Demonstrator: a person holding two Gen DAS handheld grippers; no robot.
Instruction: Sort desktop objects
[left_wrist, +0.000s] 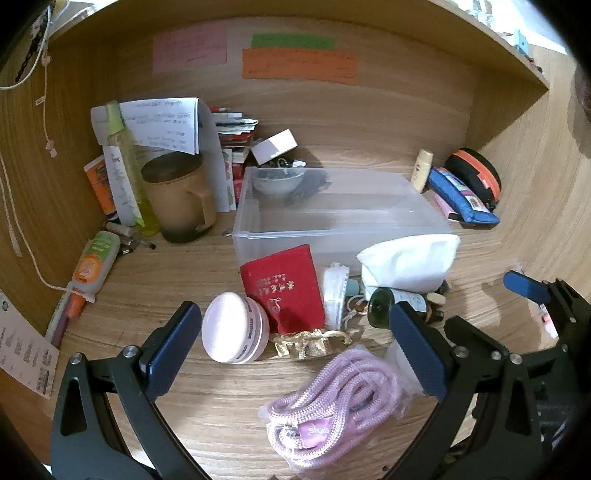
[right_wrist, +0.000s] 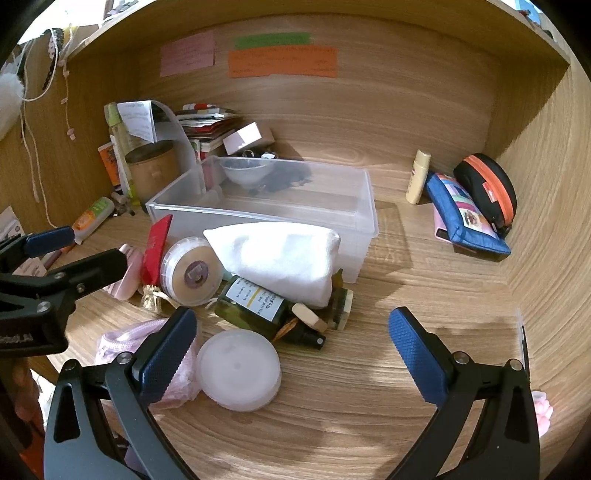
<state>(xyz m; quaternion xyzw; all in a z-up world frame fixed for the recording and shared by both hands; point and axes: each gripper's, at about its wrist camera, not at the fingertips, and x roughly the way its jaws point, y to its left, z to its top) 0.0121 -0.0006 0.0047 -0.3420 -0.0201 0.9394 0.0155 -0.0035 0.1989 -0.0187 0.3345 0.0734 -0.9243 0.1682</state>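
A clear plastic bin (left_wrist: 343, 221) (right_wrist: 362, 206) stands mid-desk with a small bowl (left_wrist: 279, 181) in its far corner. In front of it lie a white pouch (left_wrist: 410, 264) (right_wrist: 280, 258), a red booklet (left_wrist: 286, 291), a pink-lidded jar (left_wrist: 232, 328), a gold bag (left_wrist: 306, 345), a dark green bottle (right_wrist: 255, 308), a white round lid (right_wrist: 238, 369) and a bagged pink rope (left_wrist: 332, 410). My left gripper (left_wrist: 295, 354) is open above the jar and rope. My right gripper (right_wrist: 291, 358) is open, with the white lid between its fingers.
A brown mug (left_wrist: 181, 199), a yellow bottle (left_wrist: 129, 162), papers and books crowd the back left. A cream tube (right_wrist: 417, 177), a blue pouch (right_wrist: 465, 218) and a black-orange case (right_wrist: 487, 192) sit at the right wall. Wooden walls close in on three sides.
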